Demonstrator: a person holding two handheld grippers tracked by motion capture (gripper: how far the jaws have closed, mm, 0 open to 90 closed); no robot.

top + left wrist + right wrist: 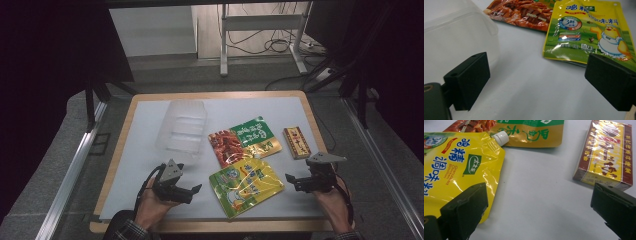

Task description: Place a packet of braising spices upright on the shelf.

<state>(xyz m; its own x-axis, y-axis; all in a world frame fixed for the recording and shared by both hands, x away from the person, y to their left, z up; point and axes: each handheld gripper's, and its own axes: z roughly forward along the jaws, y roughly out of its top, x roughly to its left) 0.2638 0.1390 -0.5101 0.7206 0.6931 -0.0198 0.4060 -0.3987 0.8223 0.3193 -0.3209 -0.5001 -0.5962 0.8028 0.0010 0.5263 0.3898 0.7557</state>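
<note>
On the white table top (140, 165) lie a yellow spouted pouch (245, 185), a red-and-green snack bag (243, 140) and a small red-and-yellow box (296, 142). A clear plastic container (182, 130) stands at the back left. My left gripper (192, 192) is held low, left of the pouch, open with nothing between its jaws. In the left gripper view, the left gripper (537, 75) faces the container (456, 37) and the pouch (594, 32). My right gripper (292, 182) is open right of the pouch. In the right gripper view, the right gripper (539, 202) frames bare table between pouch (456, 167) and box (607, 155).
The pouch's white cap (500, 138) touches the green end of the snack bag (531, 132). A wooden rim (116, 150) borders the table. Beyond the far edge are a metal stand (260, 30) and cables on the floor.
</note>
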